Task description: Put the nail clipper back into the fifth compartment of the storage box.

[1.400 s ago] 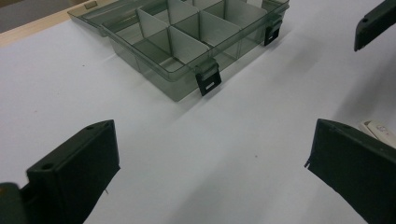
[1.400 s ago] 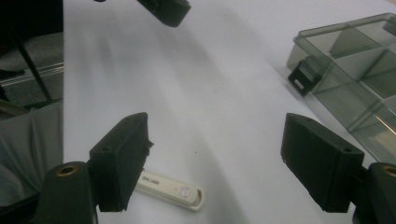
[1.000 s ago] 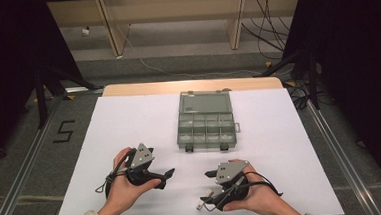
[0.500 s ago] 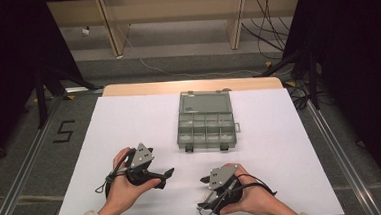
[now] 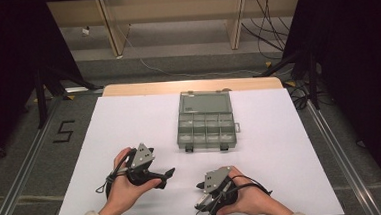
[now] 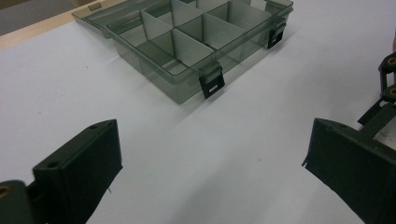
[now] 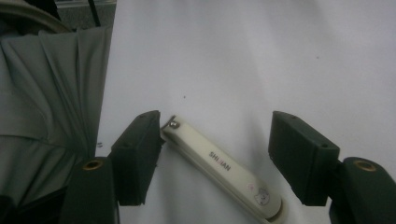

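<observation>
Cream plastic nail clipper [image 7: 223, 169] lies flat on the white bench [image 5: 129, 121] near its front edge, between the right gripper's [image 7: 215, 156] part-open jaws, which have just been closing for a pick-up; one jaw meets its tip. Left gripper [image 6: 210, 172] stands wide open and empty, facing the open compartment box [image 5: 205, 121] mid-bench, apparently the destination.

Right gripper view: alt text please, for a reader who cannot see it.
A cream nail clipper lies slantwise on the white table between the right claw's open black jaws, its pivot end against the left jaw. Grey fabric drapes at the left.

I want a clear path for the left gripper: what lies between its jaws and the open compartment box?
Nothing: in the left gripper view, just bare white table lies between the left gripper and the compartment box.
</observation>
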`<state>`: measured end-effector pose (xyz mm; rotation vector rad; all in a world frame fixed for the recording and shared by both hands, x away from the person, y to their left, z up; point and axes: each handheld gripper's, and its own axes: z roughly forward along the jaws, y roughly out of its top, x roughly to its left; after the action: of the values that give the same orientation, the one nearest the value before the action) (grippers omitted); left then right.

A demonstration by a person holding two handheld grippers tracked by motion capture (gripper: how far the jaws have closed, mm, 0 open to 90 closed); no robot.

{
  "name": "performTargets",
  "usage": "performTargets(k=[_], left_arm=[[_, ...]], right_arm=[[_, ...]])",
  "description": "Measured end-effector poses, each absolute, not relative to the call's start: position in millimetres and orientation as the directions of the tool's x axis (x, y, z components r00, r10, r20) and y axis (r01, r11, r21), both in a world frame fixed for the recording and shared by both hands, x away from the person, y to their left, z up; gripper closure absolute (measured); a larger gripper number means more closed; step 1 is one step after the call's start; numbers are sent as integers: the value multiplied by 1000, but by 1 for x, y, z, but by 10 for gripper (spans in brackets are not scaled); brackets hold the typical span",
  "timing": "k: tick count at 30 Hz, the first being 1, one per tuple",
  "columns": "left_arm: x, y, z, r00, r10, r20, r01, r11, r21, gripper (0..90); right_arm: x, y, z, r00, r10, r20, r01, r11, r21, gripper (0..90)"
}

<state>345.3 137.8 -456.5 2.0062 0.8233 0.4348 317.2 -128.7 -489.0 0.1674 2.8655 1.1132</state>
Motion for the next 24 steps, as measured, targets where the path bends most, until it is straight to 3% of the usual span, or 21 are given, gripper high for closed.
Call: performTargets(k=[15, 22, 24], left_arm=[[346, 139, -455, 715, 699, -5, 373, -376, 848, 32], [346, 140, -455, 716, 699, -6, 373, -375, 848, 35], [347, 142, -455, 720, 694, 4, 372, -391, 842, 36]], right_arm=[[327, -114, -487, -1000, 21, 4, 18, 766, 642, 597], [329, -112, -486, -1000, 1, 5, 4, 770, 638, 770], [328, -112, -486, -1000, -6, -10, -11, 774, 634, 776]])
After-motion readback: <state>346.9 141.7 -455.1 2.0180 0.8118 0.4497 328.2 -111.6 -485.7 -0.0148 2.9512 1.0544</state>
